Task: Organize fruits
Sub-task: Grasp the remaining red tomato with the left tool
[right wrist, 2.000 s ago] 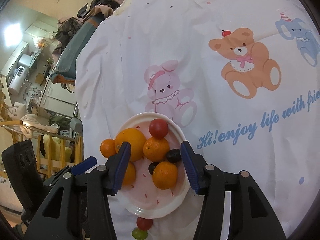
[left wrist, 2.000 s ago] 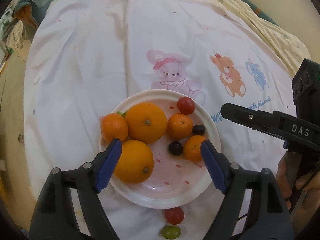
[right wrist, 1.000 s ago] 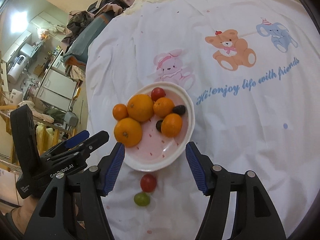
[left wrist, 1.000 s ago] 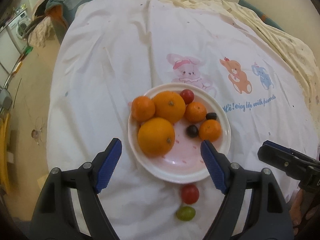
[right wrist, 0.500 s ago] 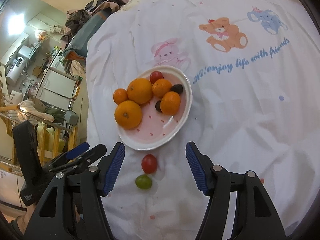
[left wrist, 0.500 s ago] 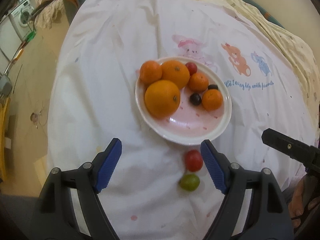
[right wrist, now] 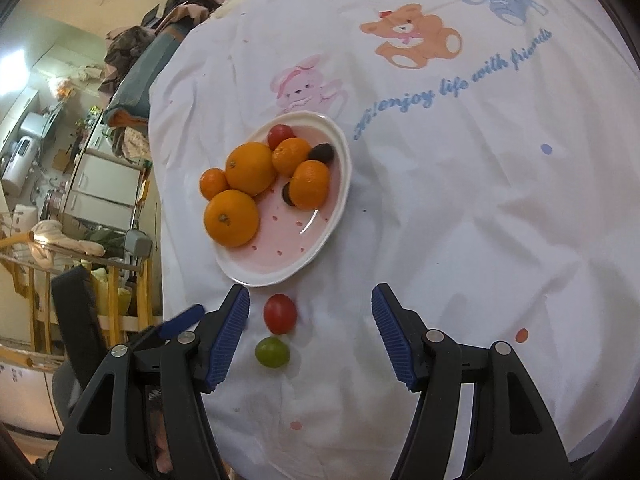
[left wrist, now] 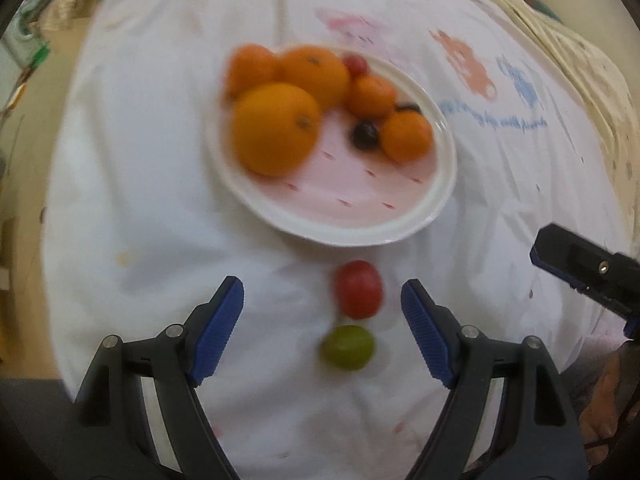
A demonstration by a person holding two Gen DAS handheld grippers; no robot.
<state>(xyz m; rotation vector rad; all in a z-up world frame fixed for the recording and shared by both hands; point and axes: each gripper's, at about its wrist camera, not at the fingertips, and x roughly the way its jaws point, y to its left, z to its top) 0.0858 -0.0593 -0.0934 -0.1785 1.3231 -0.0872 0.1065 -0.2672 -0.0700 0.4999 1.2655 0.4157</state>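
Left tool (left wrist: 322, 312) wide apart, holding nothing; we see red tomato (left wrist: 357, 294) and green tomato (left wrist: 347, 347) on cloth between its fingers, nearer right one. Right tool (right wrist: 310, 330) likewise wide, empty; same red tomato (right wrist: 280, 313) and green tomato (right wrist: 272, 352) just inside its left finger. Plate (right wrist: 320, 258) with oranges (right wrist: 232, 218) just ahead of both tools. Left view blurred.

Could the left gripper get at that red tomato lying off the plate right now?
Probably yes: the left gripper is open, and the red tomato lies on bare cloth between its fingers, with nothing over it; the green tomato sits close behind.
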